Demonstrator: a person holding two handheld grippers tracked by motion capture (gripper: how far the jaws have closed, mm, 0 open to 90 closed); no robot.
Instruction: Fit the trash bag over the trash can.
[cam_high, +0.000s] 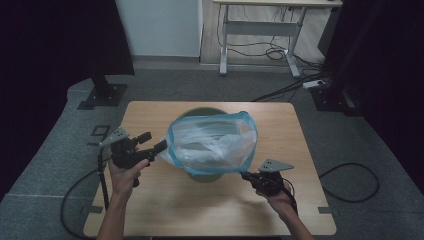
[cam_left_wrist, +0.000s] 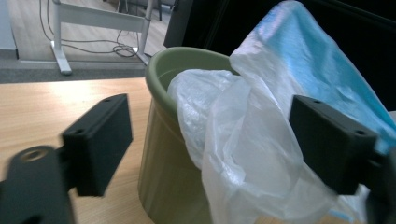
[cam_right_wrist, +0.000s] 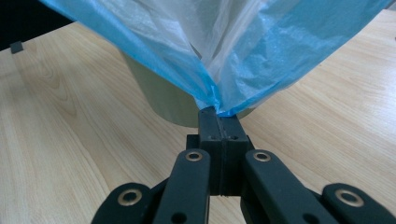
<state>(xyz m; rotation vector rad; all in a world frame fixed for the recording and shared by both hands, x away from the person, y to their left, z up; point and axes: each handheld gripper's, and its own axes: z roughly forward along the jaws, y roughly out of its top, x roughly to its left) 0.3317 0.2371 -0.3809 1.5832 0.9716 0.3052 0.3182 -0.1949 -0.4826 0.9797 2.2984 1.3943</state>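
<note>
On the middle of the table (cam_high: 150, 210) stands a green bin (cam_left_wrist: 168, 140), and the plastic bag (cam_high: 212, 142) with its blue rim is draped half into it, its mouth stretched toward 5 o'clock. The right gripper (cam_right_wrist: 218, 113) is clenched on the blue edge there, pulling it taut. The left gripper (cam_high: 156, 142), at 9 o'clock of the bin, has its jaws spread wide with nothing pressed between them, so that side of the bag hangs free (it sags over the rim in the left gripper view).

My worry is that with one corner pinned, any further tug from the right could drag the whole bag out of the bin, or tip the light bin toward the person. The thin film could also tear at the pinch.

How deep the bag sits inside the bin is hidden by its own folds, and the far rim is covered. Whether the left gripper's far pad (cam_left_wrist: 334, 140) brushes the plastic I cannot tell.
</note>
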